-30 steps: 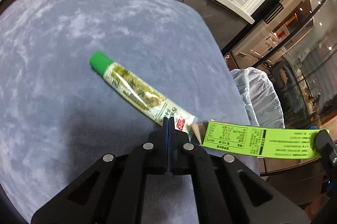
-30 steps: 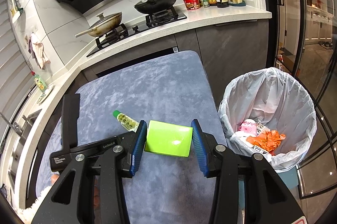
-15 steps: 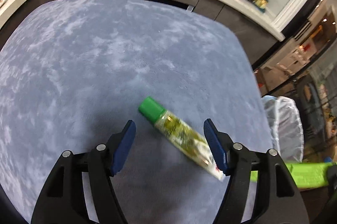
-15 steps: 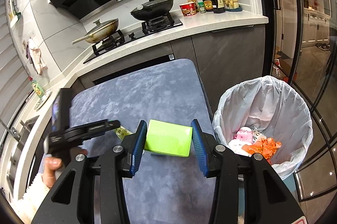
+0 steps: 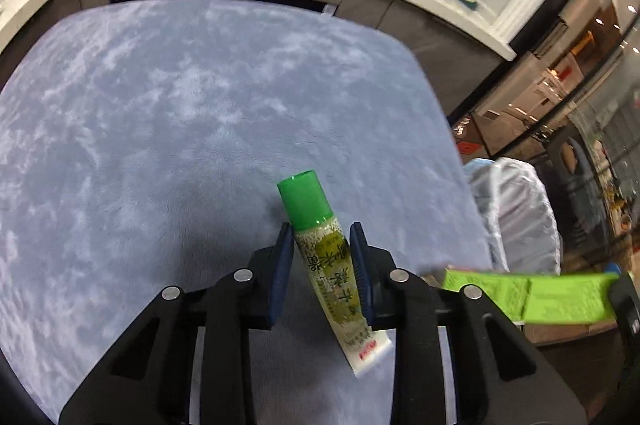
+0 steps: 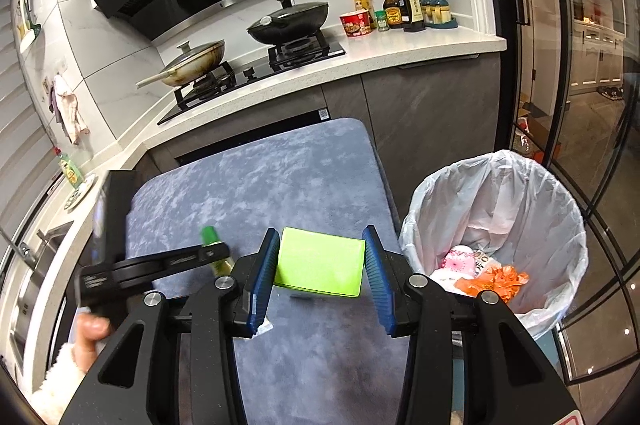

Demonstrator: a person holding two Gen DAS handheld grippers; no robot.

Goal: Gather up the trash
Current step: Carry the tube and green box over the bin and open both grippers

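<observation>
A tube with a green cap [image 5: 326,265] stands tilted between the blue pads of my left gripper [image 5: 321,227]. The jaws are closing and the pads press on its sides; its white tail hangs past the right finger, above the grey-blue tablecloth [image 5: 160,105]. In the right wrist view the left gripper [image 6: 214,253] and the tube's cap [image 6: 208,234] show at the left. My right gripper [image 6: 322,230] is shut on a flat lime-green box [image 6: 320,267], held above the table's right side. The same box [image 5: 528,295] shows at the left wrist view's right edge.
A bin with a white liner [image 6: 496,201] stands on the floor right of the table, holding pink and orange scraps [image 6: 494,277]. Behind the table runs a counter [image 6: 400,53] with a hob, two pans and bottles. Glass doors close off the right. A hand [image 6: 90,329] holds the left gripper.
The left gripper was shut over the tube's tail, opened wide around the tube, and now grips it below the cap, lifted and tilted. The right gripper keeps hold of the box.
</observation>
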